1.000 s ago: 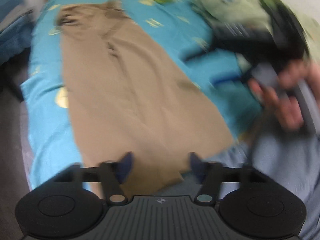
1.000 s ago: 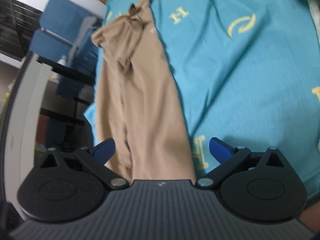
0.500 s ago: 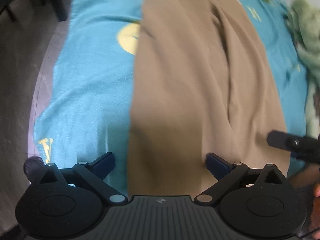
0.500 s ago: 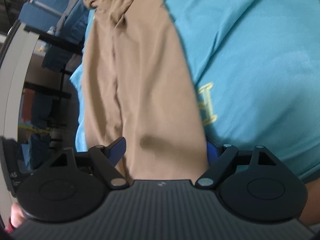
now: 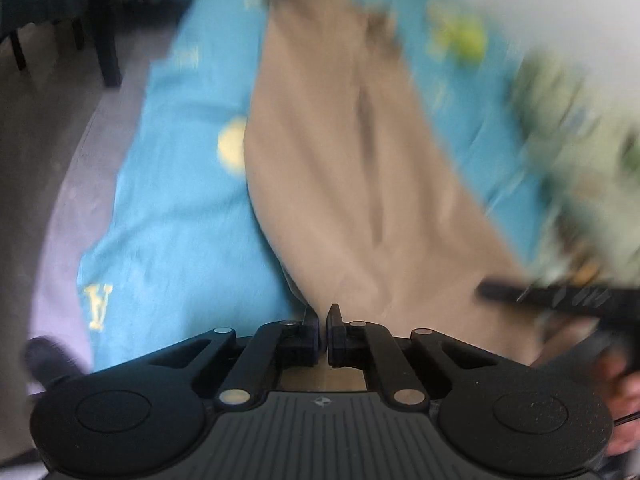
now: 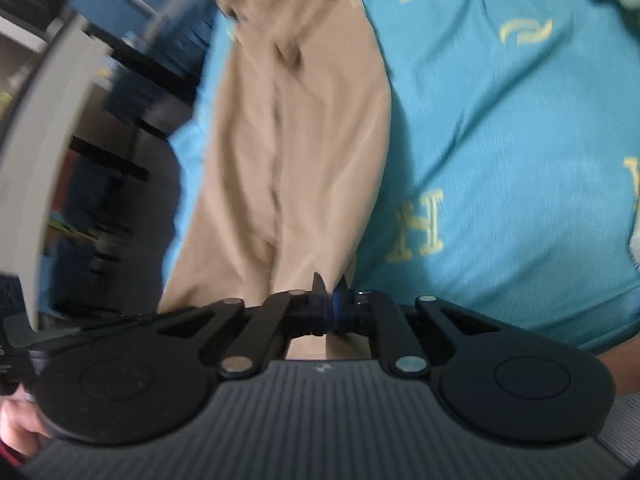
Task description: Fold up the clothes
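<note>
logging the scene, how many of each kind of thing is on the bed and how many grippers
tan trousers: 1
teal sheet with yellow letters: 1
pale green plush heap: 1, too blurred to split
small yellow-green item: 1, blurred
grippers: 2, left gripper and right gripper, jaws shut on the trousers' near edge
total: 6

Each black gripper [image 5: 323, 316] [image 6: 329, 290] has a ribbed grey base, round side discs, silver pivot pins and blue-padded fingers [image 6: 341, 294].
</note>
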`<act>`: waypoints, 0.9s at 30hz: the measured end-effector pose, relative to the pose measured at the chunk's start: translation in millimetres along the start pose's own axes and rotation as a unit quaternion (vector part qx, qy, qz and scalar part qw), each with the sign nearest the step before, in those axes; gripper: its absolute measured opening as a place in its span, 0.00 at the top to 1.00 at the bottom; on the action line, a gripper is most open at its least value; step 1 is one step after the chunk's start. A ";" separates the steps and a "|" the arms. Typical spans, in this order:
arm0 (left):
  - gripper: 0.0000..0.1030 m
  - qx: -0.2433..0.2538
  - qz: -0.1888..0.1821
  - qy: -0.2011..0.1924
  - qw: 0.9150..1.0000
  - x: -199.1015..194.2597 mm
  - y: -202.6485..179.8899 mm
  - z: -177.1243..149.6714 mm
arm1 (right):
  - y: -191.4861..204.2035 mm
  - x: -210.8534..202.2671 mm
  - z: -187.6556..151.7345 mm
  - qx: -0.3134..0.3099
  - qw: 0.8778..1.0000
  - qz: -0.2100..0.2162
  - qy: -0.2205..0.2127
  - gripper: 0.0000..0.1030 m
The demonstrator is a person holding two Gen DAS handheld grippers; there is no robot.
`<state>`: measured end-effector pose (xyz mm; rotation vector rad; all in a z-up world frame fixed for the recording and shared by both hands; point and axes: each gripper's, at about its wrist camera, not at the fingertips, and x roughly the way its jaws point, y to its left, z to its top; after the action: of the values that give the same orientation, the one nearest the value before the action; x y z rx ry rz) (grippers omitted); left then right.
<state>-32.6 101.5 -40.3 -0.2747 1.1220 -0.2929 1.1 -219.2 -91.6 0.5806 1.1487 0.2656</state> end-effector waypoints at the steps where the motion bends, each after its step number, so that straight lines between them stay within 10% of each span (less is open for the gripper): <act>1: 0.97 -0.015 -0.021 -0.030 0.999 -17.0 0.7 1.4 | -0.8 -13.4 2.1 0.007 1.000 0.020 -0.011 0.95; 8: 0.97 -0.054 -0.109 -0.156 0.980 -116.1 -8.0 -8.2 | 11.9 -95.5 6.4 0.007 0.993 0.070 -0.092 0.95; 16: 0.97 -0.036 -0.136 -0.206 0.968 -177.9 -33.5 -65.3 | 20.3 -158.1 -32.3 -0.016 0.985 0.093 -0.147 0.95; 27: 0.96 -0.012 -0.059 -0.238 0.969 -106.2 -40.5 33.7 | 24.8 -113.7 53.3 -0.015 0.982 0.064 -0.176 0.95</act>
<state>-48.4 104.9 77.1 -0.4098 0.6365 -0.2997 6.6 -269.5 26.0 0.6465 0.7650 0.2772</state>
